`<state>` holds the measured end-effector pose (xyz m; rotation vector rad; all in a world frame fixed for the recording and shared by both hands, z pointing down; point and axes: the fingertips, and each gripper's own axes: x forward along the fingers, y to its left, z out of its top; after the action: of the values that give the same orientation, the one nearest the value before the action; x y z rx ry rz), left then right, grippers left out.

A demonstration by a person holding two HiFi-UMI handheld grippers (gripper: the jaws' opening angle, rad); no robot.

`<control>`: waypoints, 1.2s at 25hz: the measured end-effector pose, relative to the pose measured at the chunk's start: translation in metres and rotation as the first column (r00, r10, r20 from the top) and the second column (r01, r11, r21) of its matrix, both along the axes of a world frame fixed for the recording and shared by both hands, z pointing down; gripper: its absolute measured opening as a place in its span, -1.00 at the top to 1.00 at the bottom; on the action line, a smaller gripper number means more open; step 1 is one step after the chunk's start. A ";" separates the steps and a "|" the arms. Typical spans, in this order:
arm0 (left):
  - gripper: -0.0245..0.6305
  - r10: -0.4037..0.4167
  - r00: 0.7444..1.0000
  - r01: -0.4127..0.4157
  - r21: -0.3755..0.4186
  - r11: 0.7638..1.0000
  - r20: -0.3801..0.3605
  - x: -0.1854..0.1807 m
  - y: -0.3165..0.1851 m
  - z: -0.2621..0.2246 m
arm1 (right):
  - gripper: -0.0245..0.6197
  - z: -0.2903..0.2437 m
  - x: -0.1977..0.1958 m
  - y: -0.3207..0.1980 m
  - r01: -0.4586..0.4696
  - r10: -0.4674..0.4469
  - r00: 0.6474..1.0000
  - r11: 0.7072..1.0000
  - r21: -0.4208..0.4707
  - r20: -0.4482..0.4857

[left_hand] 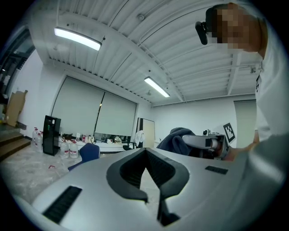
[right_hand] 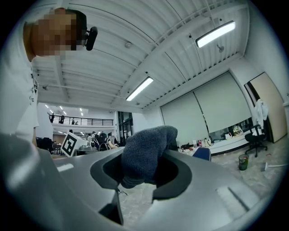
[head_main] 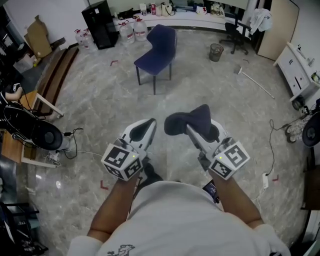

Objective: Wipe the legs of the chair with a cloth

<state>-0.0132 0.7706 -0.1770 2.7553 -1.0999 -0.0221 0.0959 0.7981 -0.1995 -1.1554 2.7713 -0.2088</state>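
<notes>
Holding the dark cloth [right_hand: 149,149] in the fingers of the right gripper [right_hand: 141,171]; fingers of the left gripper [left_hand: 145,155] narrow, on nothing. Probably no wiping done yet: blue chair [head_main: 159,50] far off, all legs left to wipe. Grey marbled floor [head_main: 100,110]; far bench [head_main: 180,20] crowded with small items [head_main: 150,9].

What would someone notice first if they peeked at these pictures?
Probably the dark blue cloth bunched in the fingers of the right gripper, near the head view's middle. Next, the blue chair standing alone farther ahead, while the left gripper is shut on nothing.
</notes>
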 end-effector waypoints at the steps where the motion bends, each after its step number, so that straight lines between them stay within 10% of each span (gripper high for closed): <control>1: 0.91 0.001 1.000 -0.001 0.000 1.000 -0.004 0.000 -0.002 0.001 | 0.48 0.001 0.000 -0.002 0.001 -0.001 1.000 1.000 0.000 0.004; 30: 0.91 0.026 0.995 -0.028 -0.012 1.000 -0.095 -0.215 -0.233 0.001 | 0.48 0.022 -0.195 -0.244 -0.027 0.025 0.999 0.998 -0.055 -0.019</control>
<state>-0.2286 0.5381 -0.1761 2.7265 -1.0348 -0.1399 -0.0995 0.5546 -0.1771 -1.2117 2.7816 -0.2756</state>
